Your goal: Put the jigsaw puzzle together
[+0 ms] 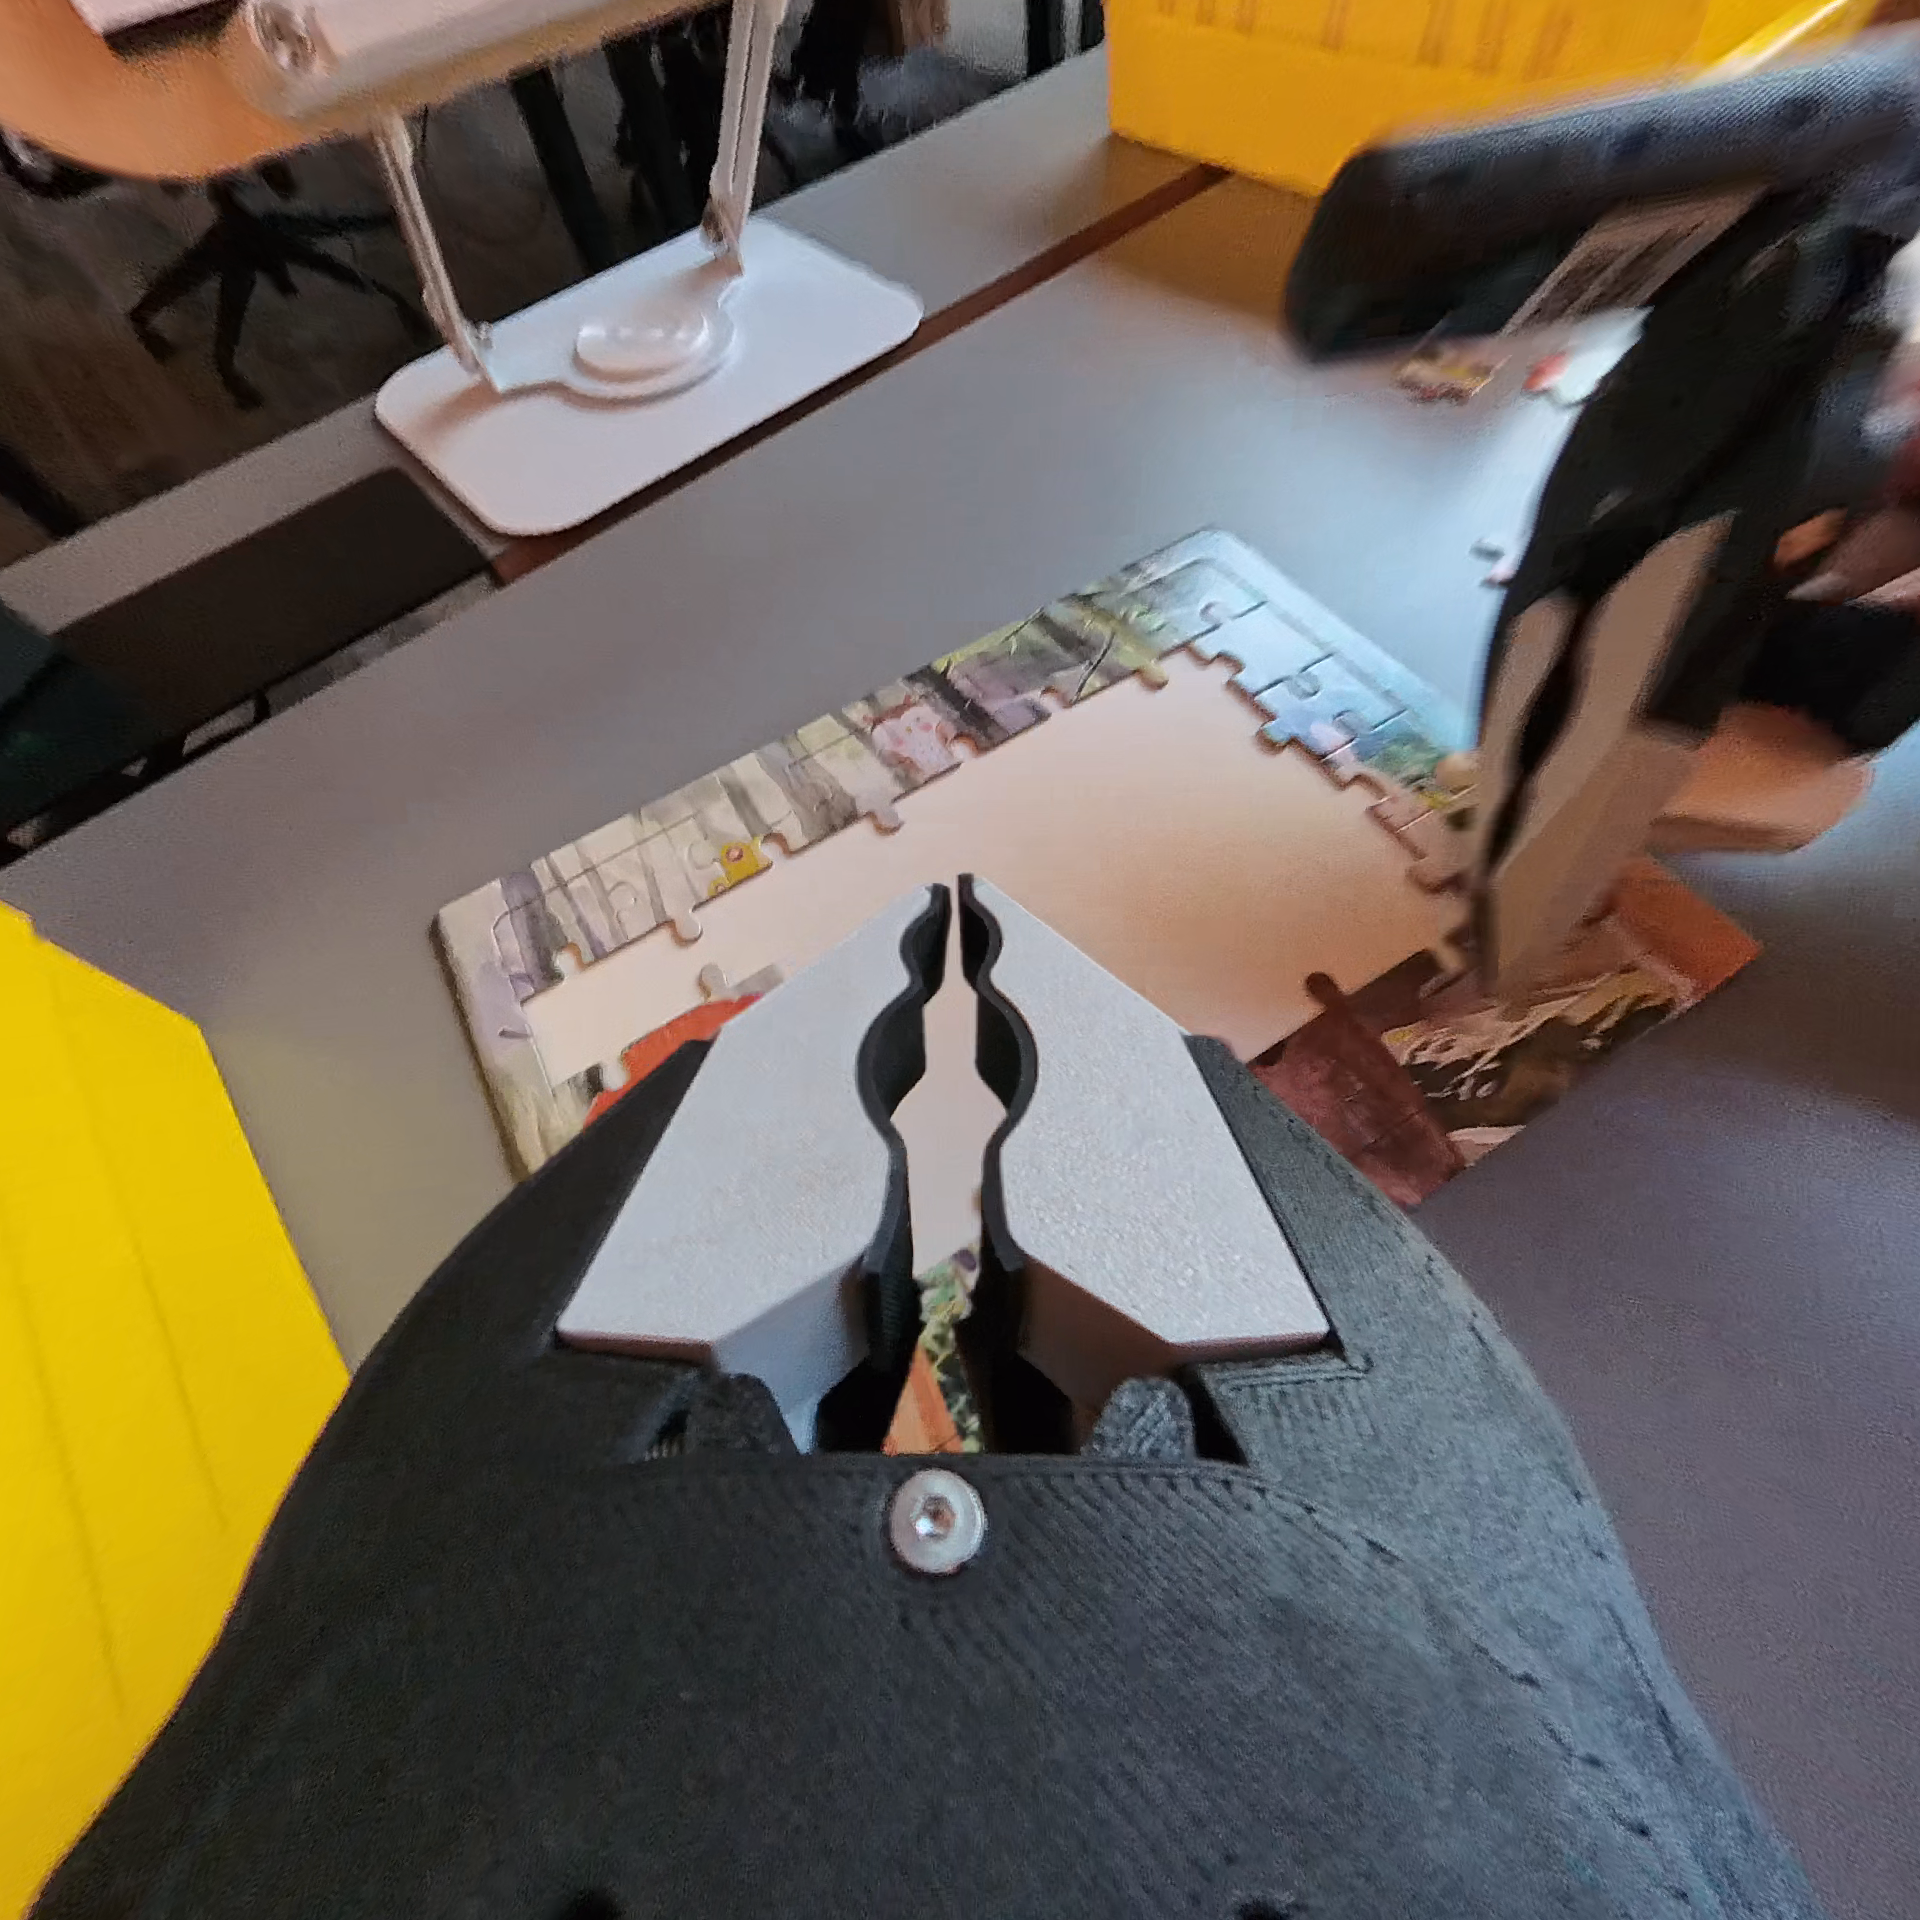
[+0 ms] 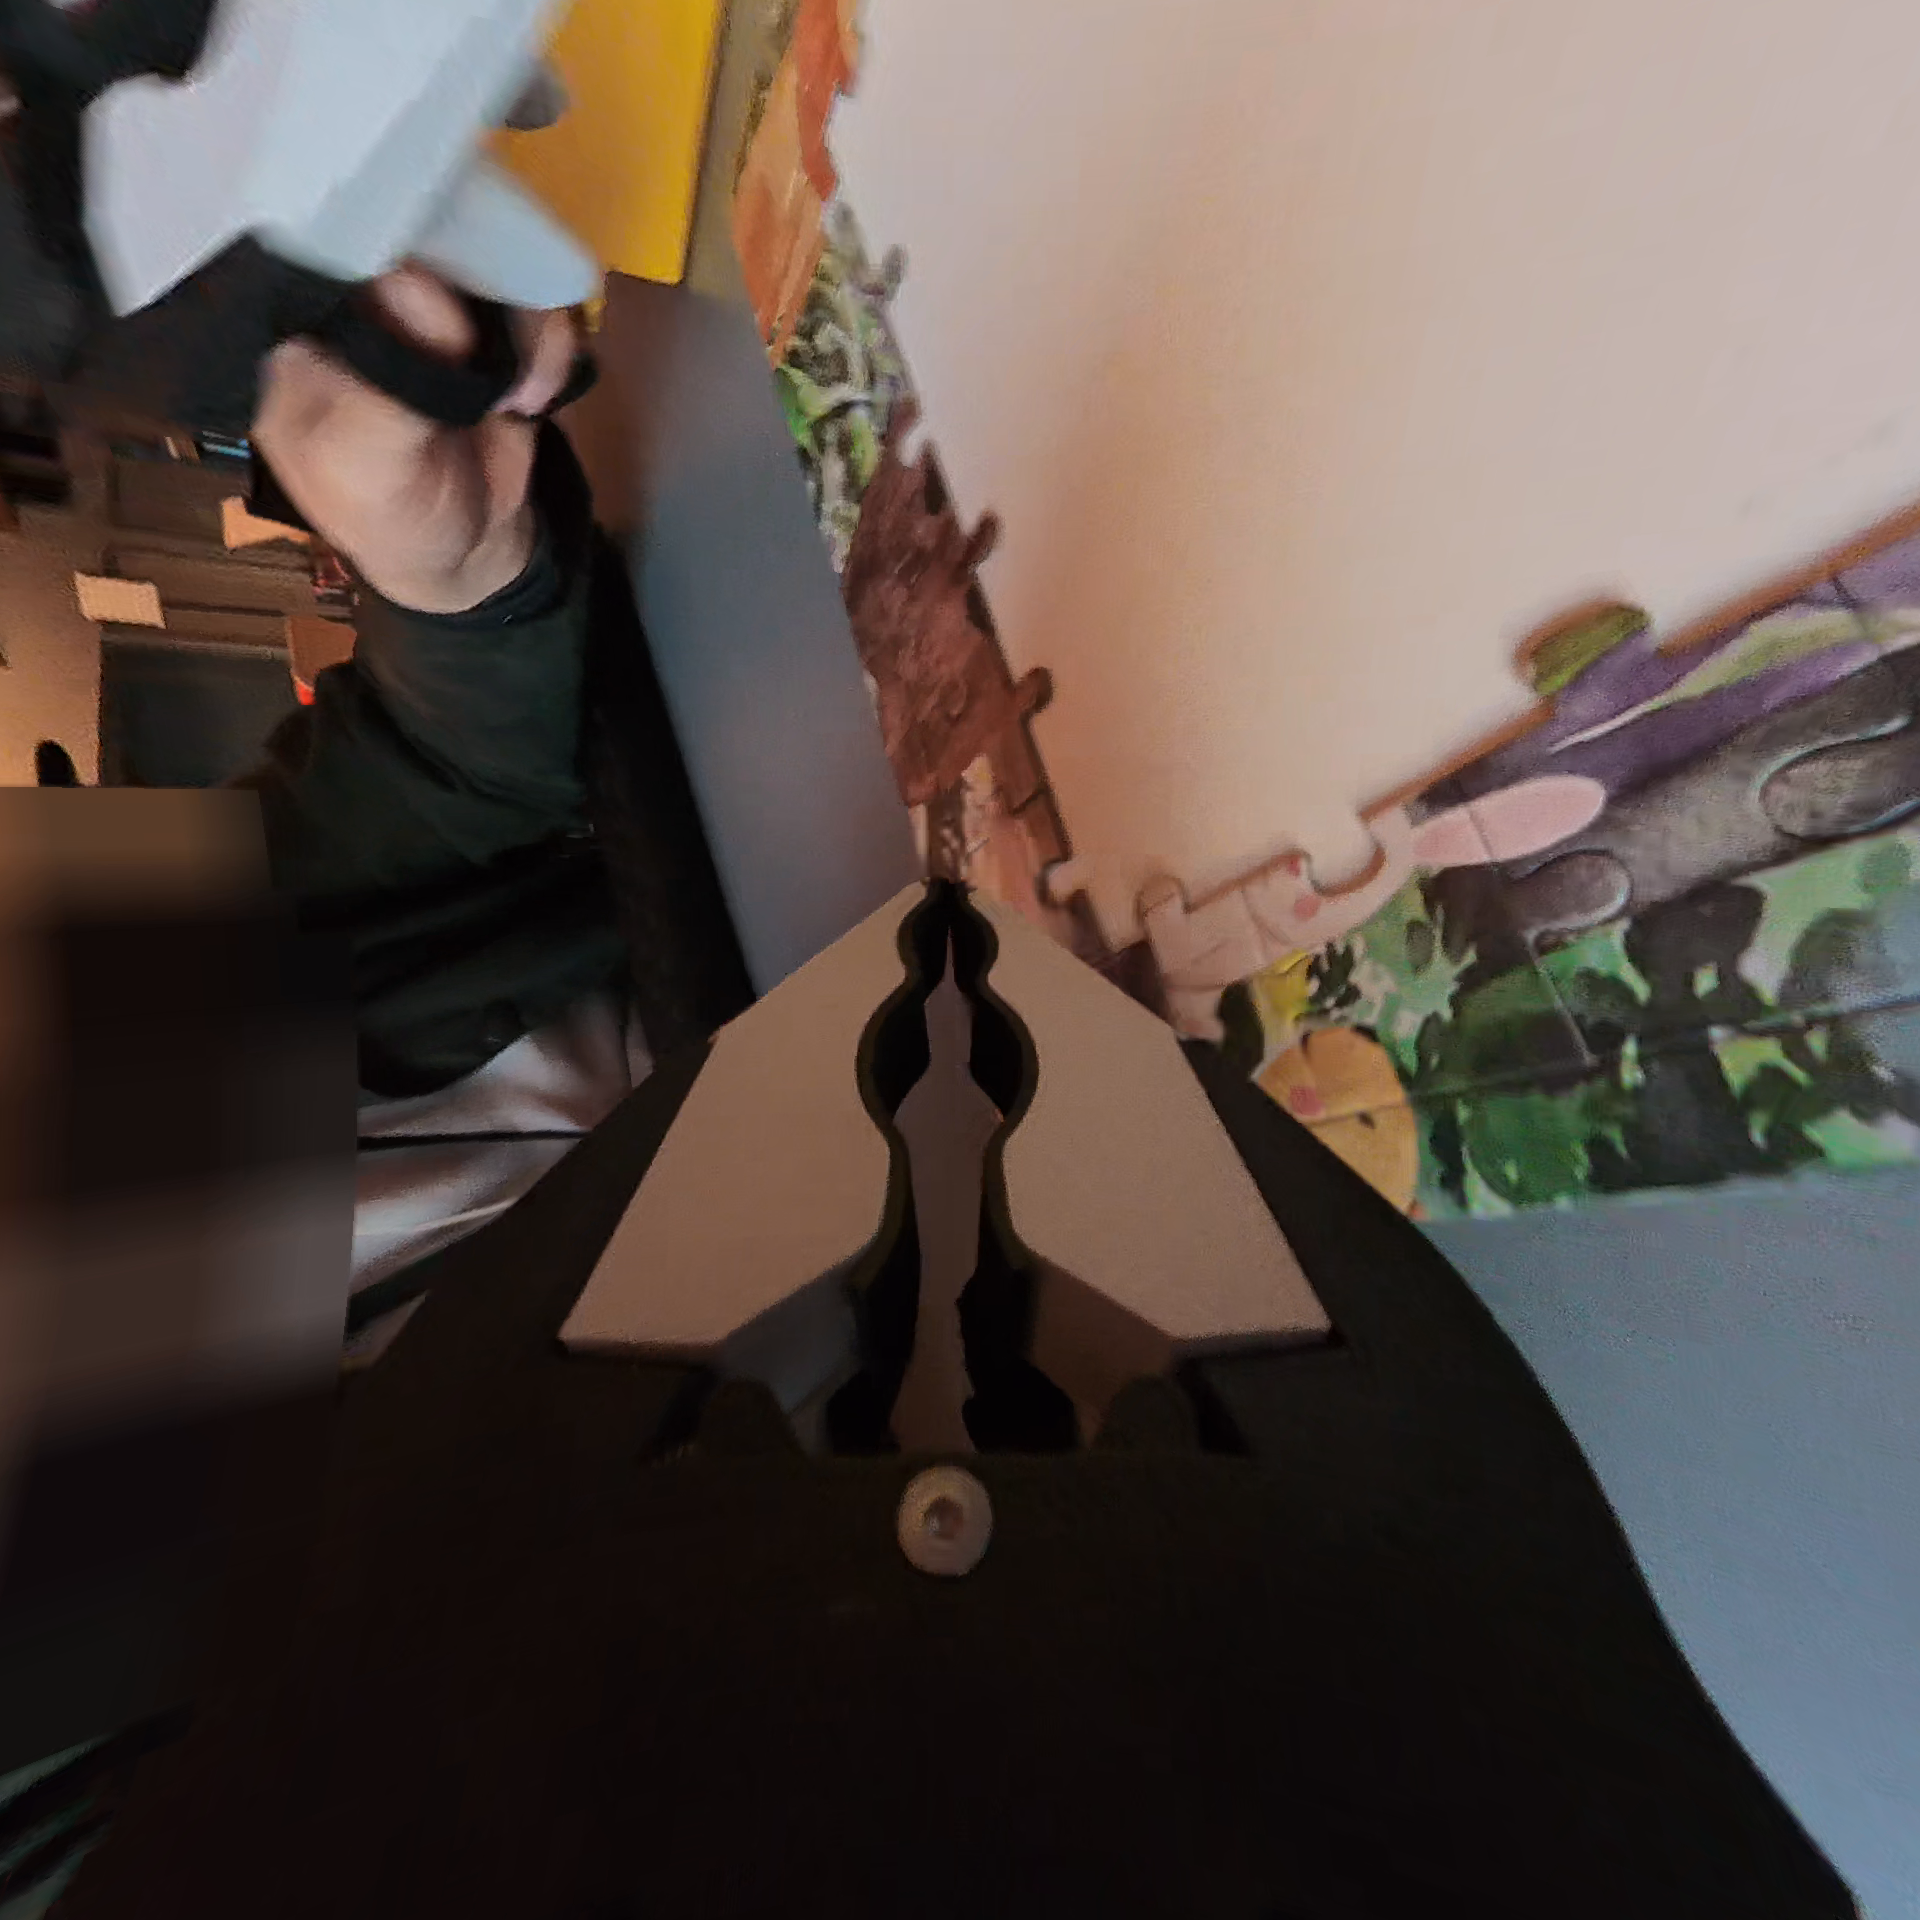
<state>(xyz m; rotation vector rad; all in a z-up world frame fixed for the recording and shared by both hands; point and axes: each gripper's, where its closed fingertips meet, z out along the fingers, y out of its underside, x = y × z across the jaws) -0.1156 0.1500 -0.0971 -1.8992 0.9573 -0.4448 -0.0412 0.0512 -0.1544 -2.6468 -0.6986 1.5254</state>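
Note:
The jigsaw puzzle (image 1: 831, 758) lies flat on the grey table (image 1: 623, 644). Its border is assembled around a bare cream middle (image 1: 1091, 831). My left gripper (image 1: 956, 894) hovers over the near edge, fingers closed with only a slit between them and nothing in them. My right gripper (image 1: 1484, 914) points steeply down at the near right corner, next to the brown pieces (image 1: 1351, 1081). In the right wrist view, my right gripper (image 2: 948, 891) is shut with its tips at the brown pieces (image 2: 935, 644). I cannot see a piece between them. The bare middle (image 2: 1351, 416) fills the top right.
A yellow box (image 1: 135, 1351) stands close at the left and another (image 1: 1351, 73) at the back right. A white stand base (image 1: 644, 384) sits behind the puzzle. Loose pieces (image 1: 1439, 376) lie at the far right. A hand (image 2: 416, 468) holds the blurred left gripper (image 2: 312, 156).

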